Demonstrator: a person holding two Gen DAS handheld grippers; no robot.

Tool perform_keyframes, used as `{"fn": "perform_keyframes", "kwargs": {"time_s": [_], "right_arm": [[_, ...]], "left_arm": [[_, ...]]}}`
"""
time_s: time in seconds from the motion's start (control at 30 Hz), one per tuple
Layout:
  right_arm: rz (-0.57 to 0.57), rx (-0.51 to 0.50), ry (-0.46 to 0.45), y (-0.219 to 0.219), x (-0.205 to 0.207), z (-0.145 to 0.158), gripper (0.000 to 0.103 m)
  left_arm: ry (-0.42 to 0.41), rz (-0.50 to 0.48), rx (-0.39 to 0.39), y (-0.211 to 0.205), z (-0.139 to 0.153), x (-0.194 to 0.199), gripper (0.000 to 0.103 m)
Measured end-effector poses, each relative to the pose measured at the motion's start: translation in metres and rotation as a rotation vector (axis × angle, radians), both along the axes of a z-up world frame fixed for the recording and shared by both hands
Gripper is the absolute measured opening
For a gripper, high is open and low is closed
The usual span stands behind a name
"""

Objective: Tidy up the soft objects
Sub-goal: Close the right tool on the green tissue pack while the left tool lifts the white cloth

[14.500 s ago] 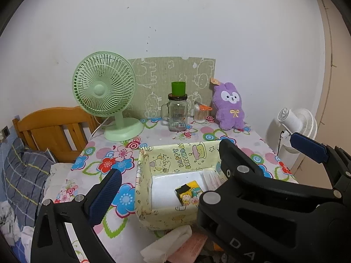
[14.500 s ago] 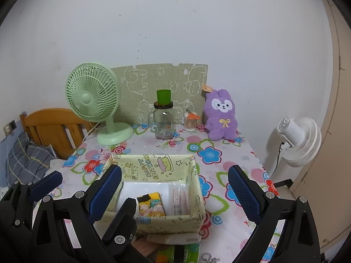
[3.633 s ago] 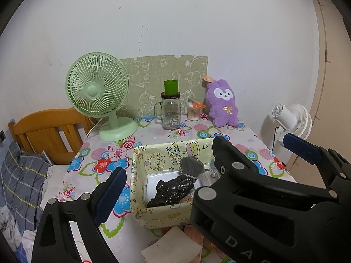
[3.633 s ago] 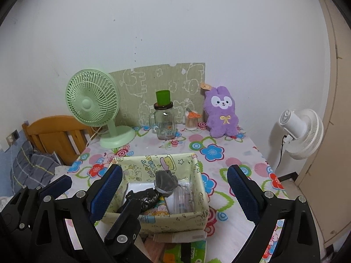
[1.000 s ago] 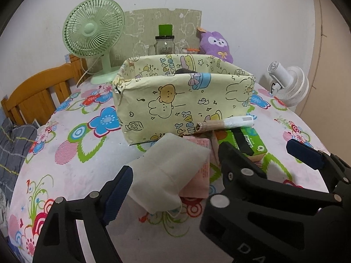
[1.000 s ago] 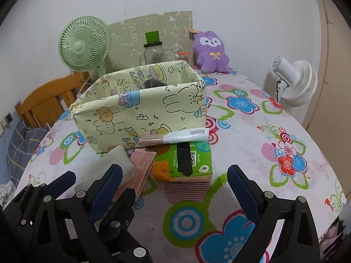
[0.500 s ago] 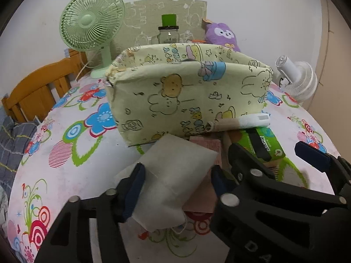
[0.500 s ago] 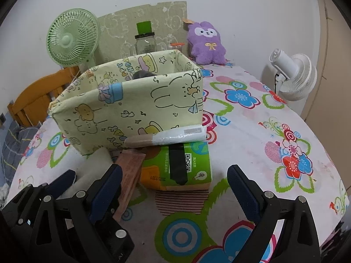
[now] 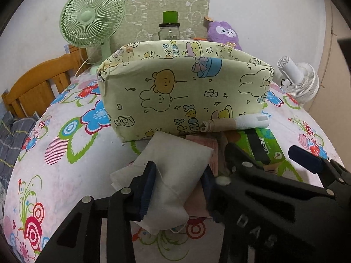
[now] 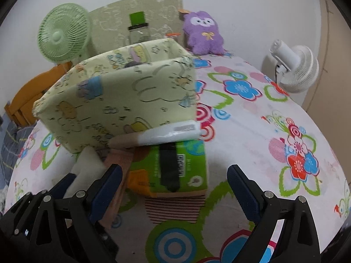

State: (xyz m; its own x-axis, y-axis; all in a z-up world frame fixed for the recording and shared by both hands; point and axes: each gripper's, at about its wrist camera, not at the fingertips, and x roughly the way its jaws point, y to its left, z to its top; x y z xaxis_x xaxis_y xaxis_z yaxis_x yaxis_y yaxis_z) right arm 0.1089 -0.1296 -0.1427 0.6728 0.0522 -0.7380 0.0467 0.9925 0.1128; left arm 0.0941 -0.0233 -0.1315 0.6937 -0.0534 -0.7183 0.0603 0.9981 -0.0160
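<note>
On the floral tablecloth point(image 9: 65, 153), the left gripper point(image 9: 178, 182) has just closed onto the white pouch point(image 9: 175, 175) before the fabric bin point(image 9: 186, 87); the right gripper point(image 10: 173, 188) gapes empty; lift gently, keeping the squeeze firm

L gripper point(image 9: 177, 186) just closing, R gripper point(image 10: 173, 188) wide.

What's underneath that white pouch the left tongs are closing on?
A pink packet lies under the white pouch, sticking out at its right side. How far it runs beneath is hidden. The left tongs have just been closing, pouch between the pads.
</note>
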Motion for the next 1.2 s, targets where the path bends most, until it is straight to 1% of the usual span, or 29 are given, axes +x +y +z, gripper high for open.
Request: {"fn": "perform_keyframes", "kwargs": {"time_s": [0.07,0.1,0.23,0.27,0.33,0.4,0.57,0.7,1.2], "right_arm": [[-0.012,0.011,0.006,-0.004,0.002,-0.003,0.096],[-0.006,0.012,0.006,-0.004,0.002,-0.003,0.092],[0.025,0.014,0.003,-0.001,0.002,-0.002,0.083],[0.033,0.020,0.006,-0.001,0.002,-0.002,0.077],[0.042,0.016,0.004,0.002,0.000,-0.001,0.073],[0.053,0.013,0.001,0.003,-0.003,0.000,0.066],[0.061,0.028,-0.002,0.002,-0.009,0.002,0.064],[0.067,0.041,-0.013,0.002,-0.018,0.005,0.064],[0.054,0.056,-0.064,-0.004,-0.047,0.026,0.064]], "left_arm": [[0.001,0.005,0.002,-0.001,0.000,0.000,0.043],[-0.001,0.007,0.004,-0.001,0.000,0.000,0.042],[-0.001,0.010,0.004,-0.002,0.000,-0.001,0.041],[-0.003,0.010,0.012,-0.004,0.000,-0.001,0.040],[-0.006,0.010,0.022,-0.005,0.000,-0.002,0.038],[-0.009,0.010,0.034,-0.008,0.000,-0.003,0.034],[-0.014,0.012,0.039,-0.008,0.002,-0.009,0.026],[-0.022,0.018,0.029,-0.007,0.005,-0.017,0.023],[-0.076,0.004,0.003,-0.010,0.023,-0.044,0.018]]}}
